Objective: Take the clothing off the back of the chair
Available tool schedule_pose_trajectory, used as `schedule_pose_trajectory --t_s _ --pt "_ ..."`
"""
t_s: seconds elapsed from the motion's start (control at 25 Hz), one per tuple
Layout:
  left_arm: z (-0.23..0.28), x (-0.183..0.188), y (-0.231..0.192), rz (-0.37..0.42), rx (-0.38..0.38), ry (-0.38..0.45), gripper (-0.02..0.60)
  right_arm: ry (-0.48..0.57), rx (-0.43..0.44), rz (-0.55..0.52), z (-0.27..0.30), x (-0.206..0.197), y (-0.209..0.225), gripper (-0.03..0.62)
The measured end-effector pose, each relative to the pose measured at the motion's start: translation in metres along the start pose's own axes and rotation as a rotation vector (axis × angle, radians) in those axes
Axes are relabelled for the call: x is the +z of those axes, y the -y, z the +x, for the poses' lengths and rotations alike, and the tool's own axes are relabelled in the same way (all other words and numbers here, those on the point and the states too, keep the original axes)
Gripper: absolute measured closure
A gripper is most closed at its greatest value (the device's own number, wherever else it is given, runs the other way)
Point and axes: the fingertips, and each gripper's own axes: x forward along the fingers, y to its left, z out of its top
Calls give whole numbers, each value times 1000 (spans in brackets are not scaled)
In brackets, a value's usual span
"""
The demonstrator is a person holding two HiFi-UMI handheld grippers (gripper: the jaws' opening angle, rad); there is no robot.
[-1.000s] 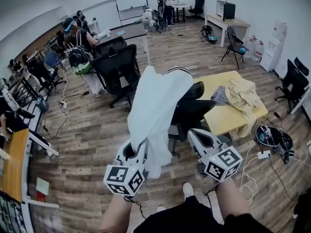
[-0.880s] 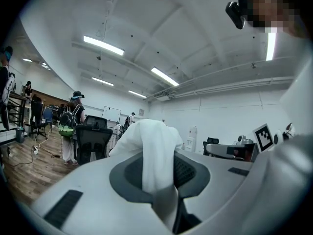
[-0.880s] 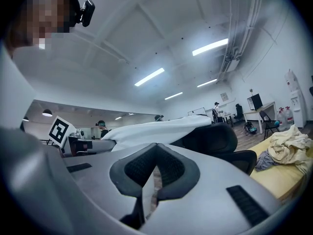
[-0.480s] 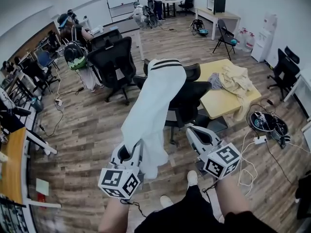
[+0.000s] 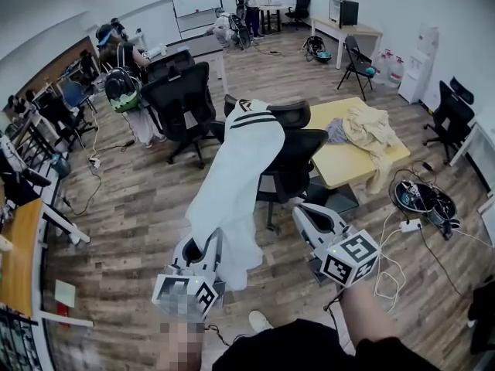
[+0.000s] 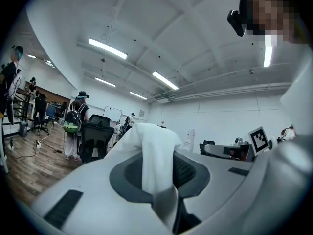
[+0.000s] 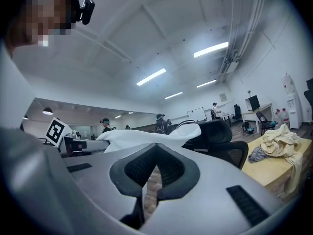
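Mid-pull here: your left hand-held gripper clamped on low end of white garment, lower centre of frame. Far end draped over chair headrest, mid-frame. Right hand-held gripper jaws pretty much together, empty. Next up, imo: lift striped end clear of headrest, watch for snags.

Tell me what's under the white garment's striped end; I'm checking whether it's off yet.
The black chair: the white garment's striped end drapes over its headrest, covering part of the backrest below. The left tool clamps the near end.
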Motion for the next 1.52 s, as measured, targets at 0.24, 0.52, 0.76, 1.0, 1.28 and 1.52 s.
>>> schedule_pose_trajectory --t_s 0.24,0.52,0.76,1.0,1.28,1.52 --pt "-7 -14 51 -18 50 12 495 -23 57 -9 -44 -3 14 582" --pt "-20 -42 123 -53 92 9 495 -55 99 -14 -113 -11 35 582" --pt "-31 -61 169 -75 105 9 495 -66 110 -14 -159 -16 43 580" --pt "-38 -79 203 -107 98 -5 495 -65 115 -15 -194 -19 51 582" --pt "-39 -103 230 -127 80 -57 495 -51 112 -12 -212 -16 61 582" --pt "-43 -103 241 -119 61 -62 495 -47 115 -1 -218 -19 59 582"
